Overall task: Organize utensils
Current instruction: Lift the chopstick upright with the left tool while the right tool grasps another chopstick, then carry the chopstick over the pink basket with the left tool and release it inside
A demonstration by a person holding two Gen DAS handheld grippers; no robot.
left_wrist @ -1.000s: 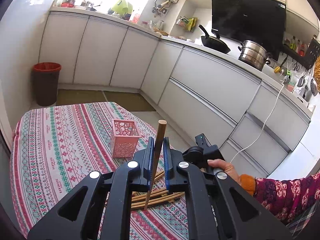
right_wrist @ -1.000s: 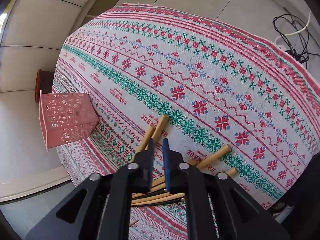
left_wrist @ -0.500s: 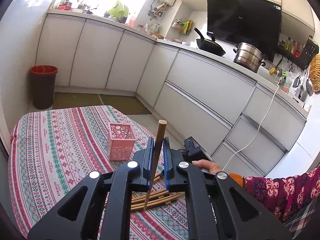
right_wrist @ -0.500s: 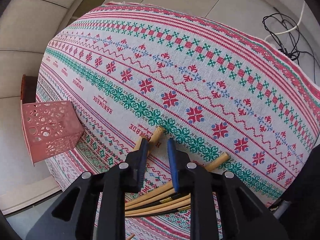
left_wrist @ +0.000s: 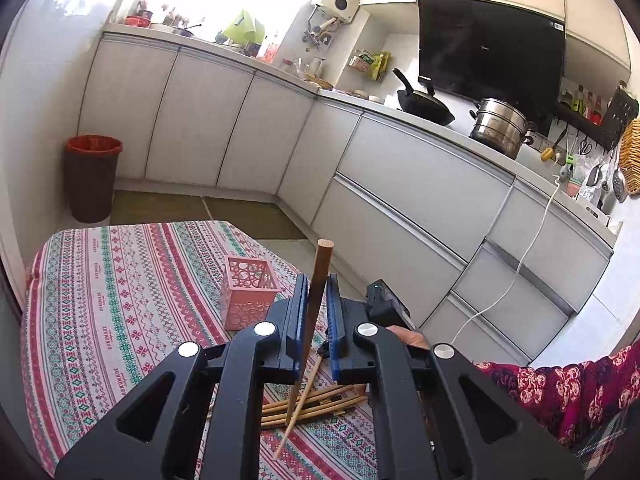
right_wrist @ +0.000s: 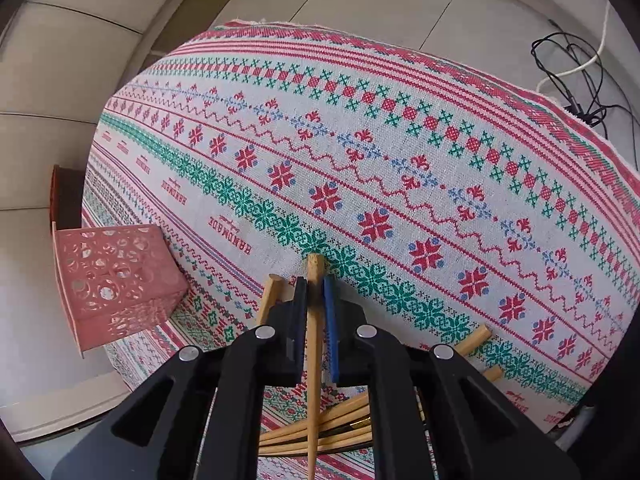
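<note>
My left gripper (left_wrist: 316,300) is shut on a dark brown chopstick (left_wrist: 318,276), held upright above the table. My right gripper (right_wrist: 315,296) is shut on a light wooden chopstick (right_wrist: 315,344) that runs straight between its jaws; its far end sticks out past the fingertips. Several more wooden chopsticks (right_wrist: 320,436) lie in a pile on the patterned tablecloth (right_wrist: 360,140) under the right gripper; the pile also shows in the left wrist view (left_wrist: 320,404). A pink perforated holder (left_wrist: 248,296) stands on the table ahead of the left gripper, and at the left in the right wrist view (right_wrist: 116,280).
White kitchen cabinets (left_wrist: 400,184) run along the far side with a wok (left_wrist: 424,104) and a steel pot (left_wrist: 500,128) on the counter. A red-rimmed bin (left_wrist: 92,176) stands on the floor. Cables (right_wrist: 576,80) lie on the floor past the table edge.
My right gripper has closed on one light chopstick and lifted it clear of the pile. My left gripper has kept hold of the dark chopstick and risen slightly.
</note>
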